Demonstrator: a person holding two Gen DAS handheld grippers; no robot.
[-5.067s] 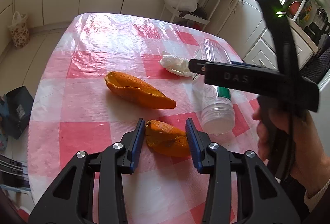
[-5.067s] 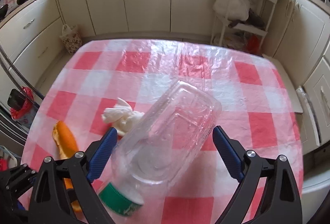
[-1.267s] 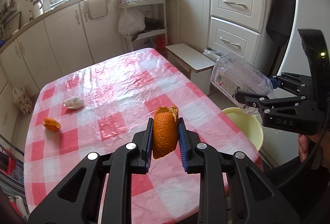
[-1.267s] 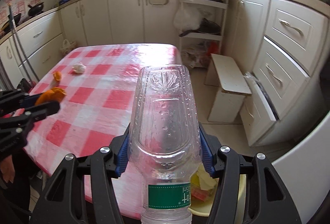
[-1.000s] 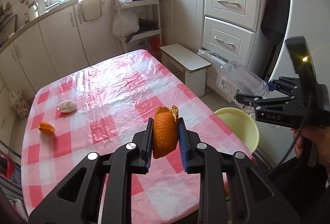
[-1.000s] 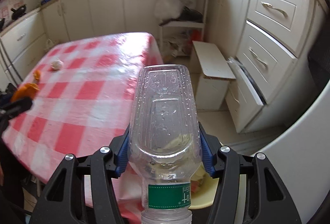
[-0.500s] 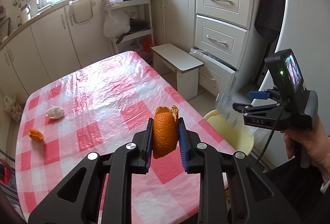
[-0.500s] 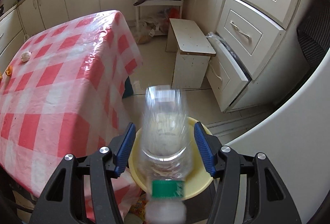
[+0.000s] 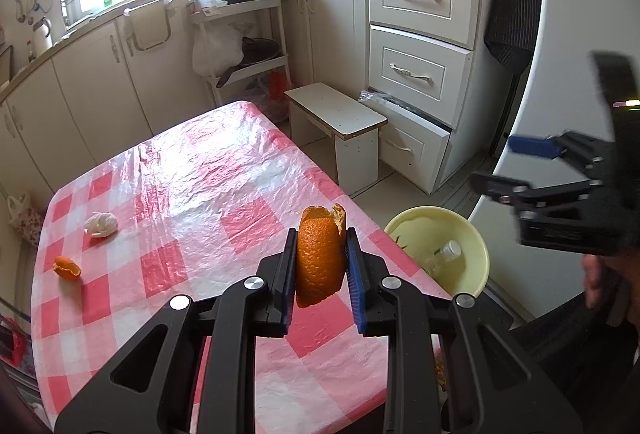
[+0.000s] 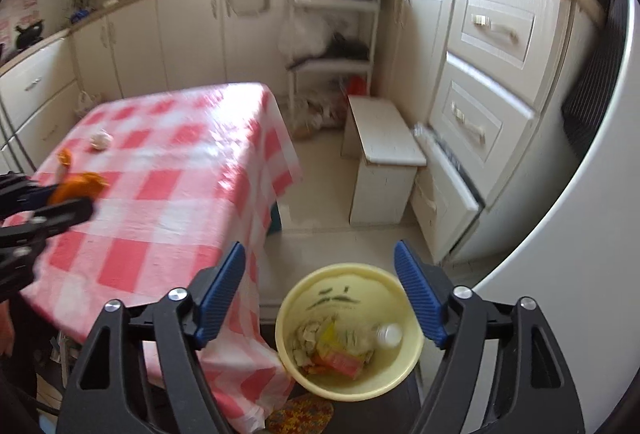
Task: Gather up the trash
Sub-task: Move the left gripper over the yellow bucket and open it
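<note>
Left gripper [image 9: 319, 266]: pinching a piece of orange peel [image 9: 320, 256] upright between its blue pads, hovering over the near corner of the table.
Right gripper [image 10: 319, 290]: jaws standing wide with nothing between them, having just been opening; hanging above the yellow bin [image 10: 349, 330].
Plastic bottle [image 10: 380, 336]: lying inside the yellow bin, white cap showing, resting on crumpled wrappers and other scraps.
Yellow bin, left view [image 9: 440, 250]: sitting on the floor just past the table's right edge, beside the white appliance front.
Table [image 9: 192, 186]: wearing a red-and-white checked cloth under a crinkled clear plastic sheet, catching window glare.
Left on the cloth: a small orange peel scrap [image 9: 67, 267] near the far left edge and a crumpled white tissue [image 9: 101, 224] near it, the two lying apart.
Room: cream cabinets running along the walls; a white step stool [image 9: 340, 122] standing before the drawers, lowest drawer hanging partly open; a wire shelf rack [image 9: 244, 34] holding bags; a bright window glowing over the counter.
</note>
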